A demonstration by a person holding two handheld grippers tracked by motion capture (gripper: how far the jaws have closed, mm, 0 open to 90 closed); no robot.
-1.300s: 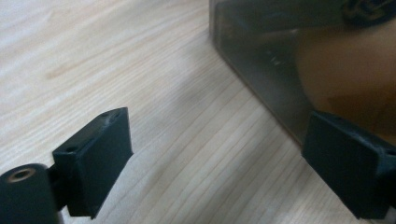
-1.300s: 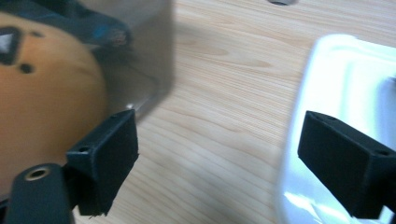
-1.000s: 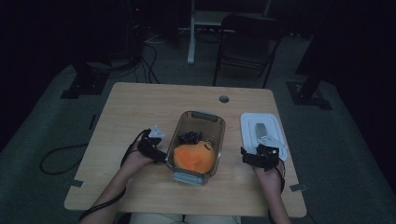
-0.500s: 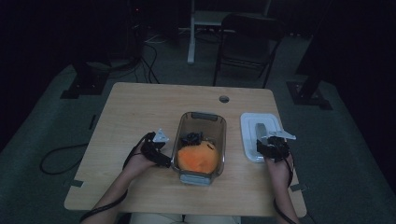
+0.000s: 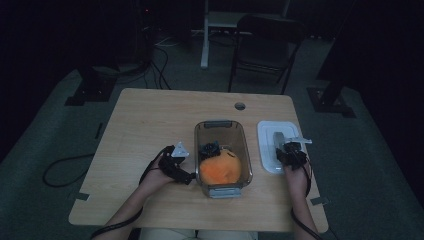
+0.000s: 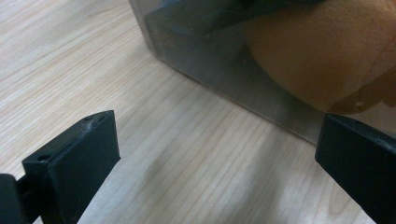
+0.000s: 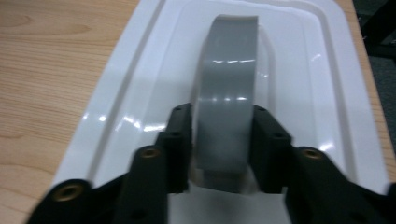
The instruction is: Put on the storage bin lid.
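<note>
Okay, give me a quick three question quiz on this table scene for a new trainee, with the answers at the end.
1. True or false: the right gripper has its fingers closed on the grey handle of the white lid.
2. What fills the near end of the clear container?
3. The left gripper is: A open, B shut on the container.

Key: 1 true. 2 an orange plush toy. 3 A.

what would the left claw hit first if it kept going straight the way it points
Most likely the clear side wall of the container, which stands just ahead of the open left claw, with the orange plush behind that wall. How far ahead is unclear.
</note>
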